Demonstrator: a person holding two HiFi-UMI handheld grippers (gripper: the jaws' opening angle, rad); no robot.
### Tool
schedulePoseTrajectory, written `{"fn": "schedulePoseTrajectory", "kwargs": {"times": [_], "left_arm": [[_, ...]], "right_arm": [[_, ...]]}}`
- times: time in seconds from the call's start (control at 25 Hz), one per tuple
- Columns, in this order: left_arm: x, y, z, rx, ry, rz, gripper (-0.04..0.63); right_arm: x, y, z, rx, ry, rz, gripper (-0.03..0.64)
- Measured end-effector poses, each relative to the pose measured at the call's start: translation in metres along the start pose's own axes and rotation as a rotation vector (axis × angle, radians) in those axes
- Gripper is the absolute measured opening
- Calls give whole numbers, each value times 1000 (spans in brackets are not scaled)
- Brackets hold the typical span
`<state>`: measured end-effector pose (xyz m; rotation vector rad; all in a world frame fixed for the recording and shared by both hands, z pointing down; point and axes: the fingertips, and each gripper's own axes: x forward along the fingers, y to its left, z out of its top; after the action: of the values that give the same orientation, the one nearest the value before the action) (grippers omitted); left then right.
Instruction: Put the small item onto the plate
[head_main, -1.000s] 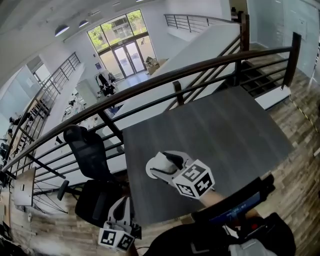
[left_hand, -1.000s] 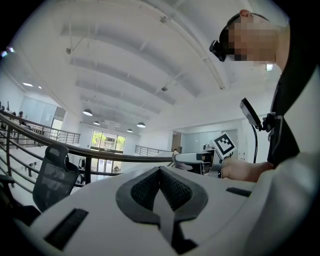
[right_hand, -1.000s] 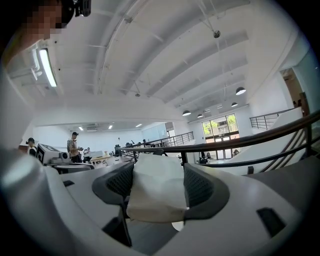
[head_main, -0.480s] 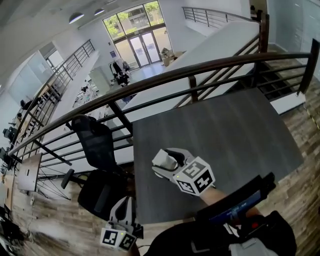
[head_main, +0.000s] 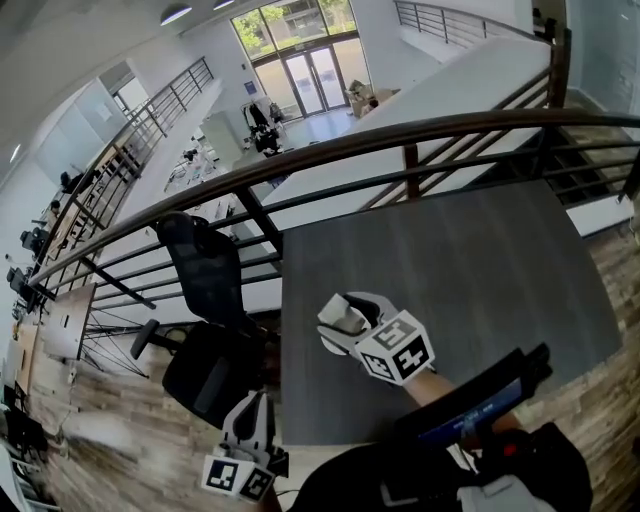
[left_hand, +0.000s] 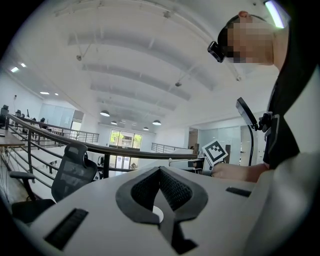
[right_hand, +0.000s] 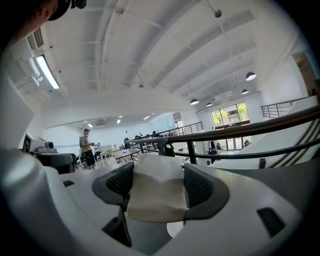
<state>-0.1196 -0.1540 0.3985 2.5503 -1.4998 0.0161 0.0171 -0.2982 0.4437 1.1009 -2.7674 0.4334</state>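
Small item (right_hand: 156, 195), a pale flat packet, clamped upright between the dark pads of the right gripper (right_hand: 159, 172), jaws pressed on its two sides. In head view, right gripper (head_main: 333, 322) above the near left part of the dark grey table (head_main: 470, 270); touching the tabletop or just over it, cannot tell. Marker cube toward the table's near edge, jaws pointing to the table's left edge. Left gripper (head_main: 250, 405) off the table's near left corner, low over the wooden floor (head_main: 120, 450). In left gripper view, jaws pressed together, nothing between them. Black office chair (head_main: 205, 300) just beside the table's left edge, near the left gripper. Dark railing (head_main: 330, 150) along the table's far side. Far beyond the table, in right gripper view, a standing person (right_hand: 86, 145), small and hard to make out.
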Motion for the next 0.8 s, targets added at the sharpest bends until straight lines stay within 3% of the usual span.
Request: {"fn": "schedulePoseTrajectory", "kwargs": {"times": [0.16,0.36,0.8], "left_arm": [[4,-2,2,-17,32,30,3],[13,2,7,-44,-36,19,3],[17,8,-7,-62,13,74,3]], "right_arm": [[11,-19,-7,16,17,-12,318],[36,-48,-28,3,51,-42,318],[83,-88,-111,34,198,-53,318]]}}
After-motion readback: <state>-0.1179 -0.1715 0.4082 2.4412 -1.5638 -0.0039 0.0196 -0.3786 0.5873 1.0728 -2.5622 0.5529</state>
